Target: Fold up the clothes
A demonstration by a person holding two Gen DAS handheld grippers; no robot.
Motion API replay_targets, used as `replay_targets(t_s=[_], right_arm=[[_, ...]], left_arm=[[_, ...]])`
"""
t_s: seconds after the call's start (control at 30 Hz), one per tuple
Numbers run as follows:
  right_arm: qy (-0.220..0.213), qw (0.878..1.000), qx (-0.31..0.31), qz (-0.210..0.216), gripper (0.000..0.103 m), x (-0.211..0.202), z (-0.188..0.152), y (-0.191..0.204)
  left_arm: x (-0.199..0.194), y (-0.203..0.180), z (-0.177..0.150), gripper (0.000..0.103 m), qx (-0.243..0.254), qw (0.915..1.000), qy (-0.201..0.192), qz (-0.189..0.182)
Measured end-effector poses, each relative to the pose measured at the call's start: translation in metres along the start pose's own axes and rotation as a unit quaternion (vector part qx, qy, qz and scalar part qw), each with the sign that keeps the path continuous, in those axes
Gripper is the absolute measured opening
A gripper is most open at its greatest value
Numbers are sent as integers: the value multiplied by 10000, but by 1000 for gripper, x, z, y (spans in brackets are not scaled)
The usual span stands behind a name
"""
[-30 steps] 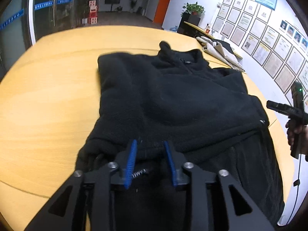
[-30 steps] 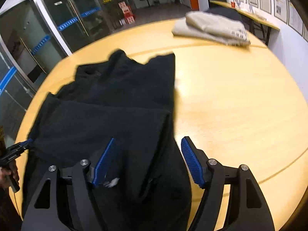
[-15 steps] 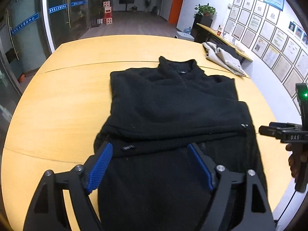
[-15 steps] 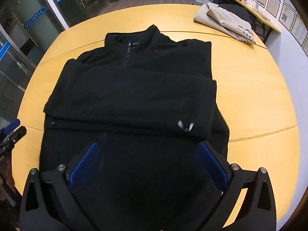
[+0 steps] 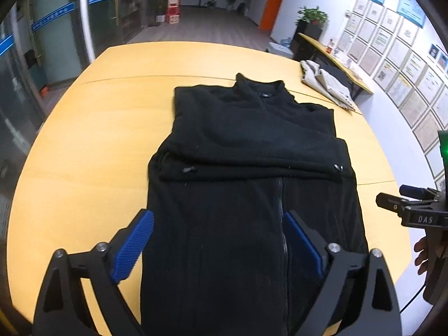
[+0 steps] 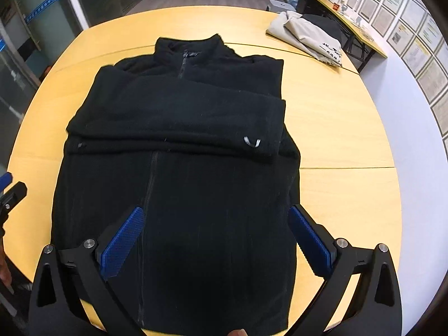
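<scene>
Although both sleeves already lie folded across its chest, the black fleece zip-front jacket [image 6: 179, 168] is only partly folded: its long lower body is spread flat, hem toward the cameras, collar away, on the round yellow wooden table [image 6: 344, 128]. Judging by this, the bottom half has yet to be brought up over the sleeves. Above the jacket's hem, the left gripper [image 5: 221, 240] is opening its blue-padded jaws with nothing pinched between them; the right gripper [image 6: 218, 238] hangs spread wide and empty. Beyond the jacket's collar, a folded beige garment [image 6: 308, 39] waits at the table's edge.
</scene>
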State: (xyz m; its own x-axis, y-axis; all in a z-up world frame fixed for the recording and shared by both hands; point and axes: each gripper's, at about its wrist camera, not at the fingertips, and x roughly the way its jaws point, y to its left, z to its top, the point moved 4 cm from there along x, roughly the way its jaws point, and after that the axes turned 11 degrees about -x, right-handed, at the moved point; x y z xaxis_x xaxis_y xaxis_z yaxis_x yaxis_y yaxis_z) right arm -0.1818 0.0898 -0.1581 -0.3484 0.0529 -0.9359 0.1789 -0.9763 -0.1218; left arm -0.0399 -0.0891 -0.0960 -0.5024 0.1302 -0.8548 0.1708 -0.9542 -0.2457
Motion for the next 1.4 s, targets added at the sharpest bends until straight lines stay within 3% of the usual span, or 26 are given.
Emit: replay_targets(t_s=[0.23, 0.43, 0.67, 0.87, 0.97, 1.07, 1.27, 1.4], right_arm=[[-258, 9988, -420, 56, 103, -21, -31, 3], [-386, 9981, -442, 168, 103, -37, -69, -14], [-388, 9981, -448, 146, 103, -51, -93, -22], [-389, 9982, -434, 154, 103, -62, -101, -5], [-232, 9987, -420, 179, 103, -56, -106, 6], [-88, 9990, -413, 147, 103, -40, -119, 13], [-94, 9945, 160, 1027, 103, 5, -167, -16], [-29, 9907, 451, 1285, 103, 34, -212, -55]], left_arm=[[-38, -27, -48, 100, -15, 9990, -68, 433], [-38, -45, -86, 101, 40, 9987, 241, 448], [-53, -32, -97, 101, 139, 9965, 192, 806], [-50, -27, -99, 101, 512, 9959, 198, 717], [-34, -17, -107, 101, 755, 9946, 354, 626], [-12, 12, -116, 101, 699, 9952, 456, 502], [27, 86, -136, 101, 272, 9961, 742, 380], [48, 114, -149, 100, 184, 9951, 959, 166]])
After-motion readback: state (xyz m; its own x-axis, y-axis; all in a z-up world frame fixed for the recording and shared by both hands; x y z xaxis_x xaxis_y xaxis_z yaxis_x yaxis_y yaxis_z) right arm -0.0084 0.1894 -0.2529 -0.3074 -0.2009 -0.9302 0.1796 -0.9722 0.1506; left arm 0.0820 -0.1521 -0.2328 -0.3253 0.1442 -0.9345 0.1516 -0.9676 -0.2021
